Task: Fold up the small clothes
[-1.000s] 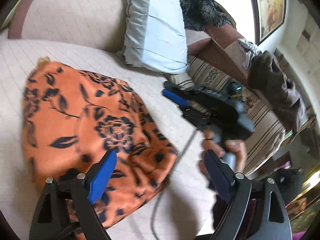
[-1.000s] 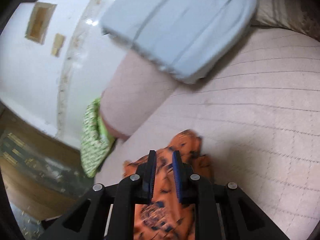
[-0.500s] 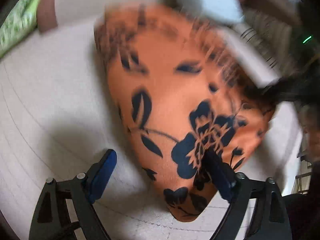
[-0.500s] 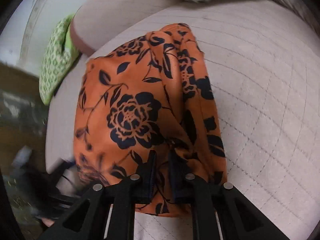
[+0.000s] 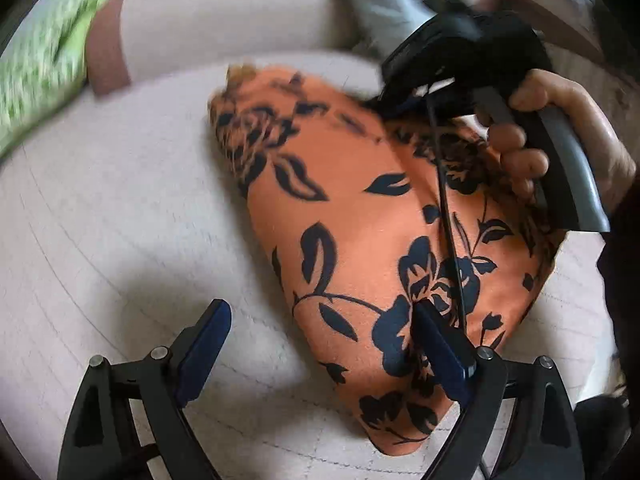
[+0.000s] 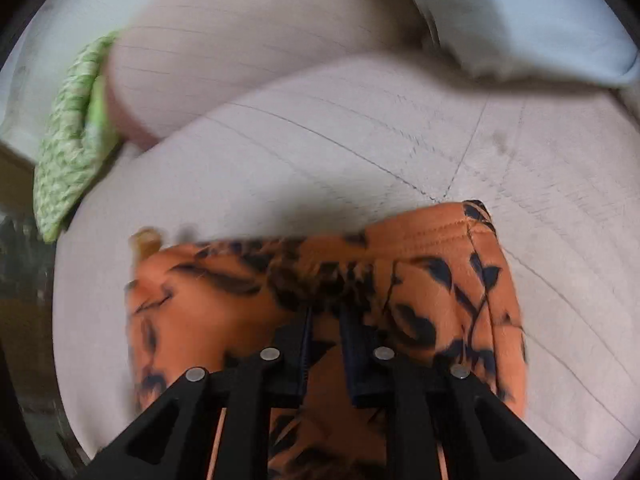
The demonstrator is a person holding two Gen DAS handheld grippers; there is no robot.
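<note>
**Carrying the fold across**

Left gripper (image 5: 320, 344) hangs spread at six o'clock, one finger over the orange floral garment (image 5: 360, 216) lying mid-bed. Right gripper (image 6: 324, 320) pinches its hem at two o'clock: keep it taut, land edges aligned.

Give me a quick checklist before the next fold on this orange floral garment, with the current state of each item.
1. Right gripper clamped on the orange floral garment: ok, jaws nearly closed with fabric between them.
2. Left gripper ready to grasp: ok, jaws wide open, nothing held.
3. Near corner between the left fingers: not ok, only one finger overlaps the cloth.
4. Garment lying flat on the bed: not ok, it is bunched and lifted.
5. Cable clear of the fabric: not ok, it crosses the garment.
</note>
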